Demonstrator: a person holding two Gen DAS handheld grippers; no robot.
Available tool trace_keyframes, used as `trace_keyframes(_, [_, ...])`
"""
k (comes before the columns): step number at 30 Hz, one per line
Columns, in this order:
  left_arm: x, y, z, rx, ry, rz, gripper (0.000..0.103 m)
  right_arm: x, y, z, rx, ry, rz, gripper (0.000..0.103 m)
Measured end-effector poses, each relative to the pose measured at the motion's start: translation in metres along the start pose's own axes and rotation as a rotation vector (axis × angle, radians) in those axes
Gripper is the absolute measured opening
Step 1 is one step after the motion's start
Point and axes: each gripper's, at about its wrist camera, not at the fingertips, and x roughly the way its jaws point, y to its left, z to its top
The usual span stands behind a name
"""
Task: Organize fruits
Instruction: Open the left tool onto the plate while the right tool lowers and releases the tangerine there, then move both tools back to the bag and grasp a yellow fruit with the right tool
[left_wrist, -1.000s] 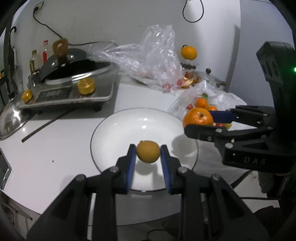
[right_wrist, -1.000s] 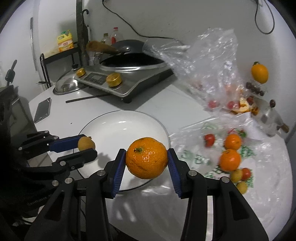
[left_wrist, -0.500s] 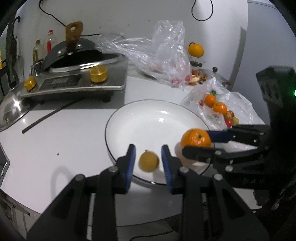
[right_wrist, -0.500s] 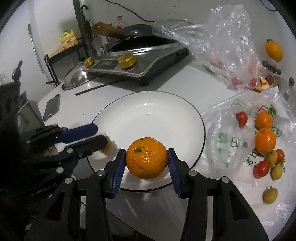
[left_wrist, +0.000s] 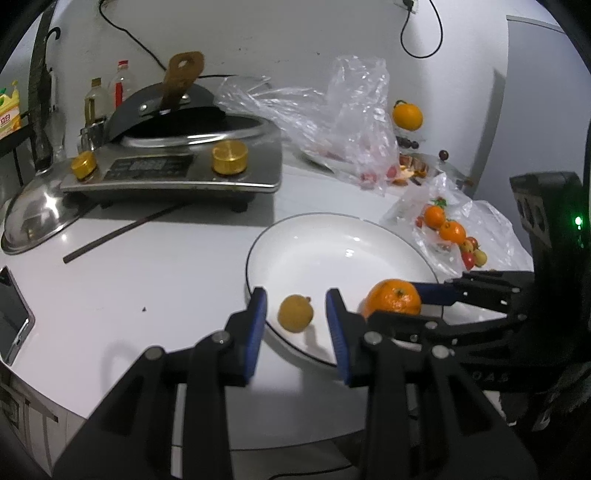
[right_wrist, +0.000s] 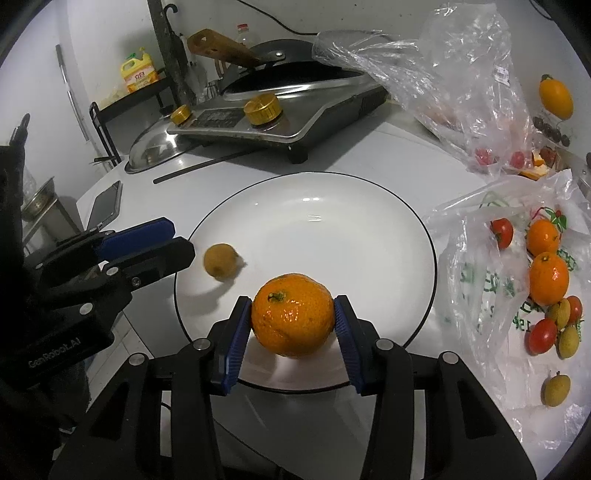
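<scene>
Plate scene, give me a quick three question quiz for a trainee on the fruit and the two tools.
1. True or false: the right tool is shut on the orange.
2. Where is the small yellow fruit? A) in the bag B) on the plate C) on the stove
3. Fill in: the left tool's pads are ____ the yellow fruit.

Key
1. True; both pads press its sides.
2. B; it sits near the plate's rim, between the left tool's pads.
3. Clear of; there is a gap on each side as the jaws open.
</scene>
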Motion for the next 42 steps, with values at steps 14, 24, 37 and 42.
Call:
trace_keyframes(14, [-0.004,-0.003,0.004,-0.008,-0.014,0.010,0.036,-0.003,-0.001,0.002,-0.020,-0.005,-0.041,0.057])
trace_keyframes(24, [-0.012,-0.016,0.009,0.003,-0.034,0.028,0.068,-0.029,-0.006,0.001,-0.023,-0.061,-0.056,0.058])
trace_keyframes(37, [-0.015,-0.045,0.017,0.032,-0.031,0.051,0.068,-0.069,-0.034,-0.007,0.017,-0.137,-0.127,0.072])
trace_keyframes(42, [-0.015,-0.064,0.021,0.042,-0.040,0.045,0.068,-0.087,-0.056,-0.014,0.059,-0.167,-0.152,0.072])
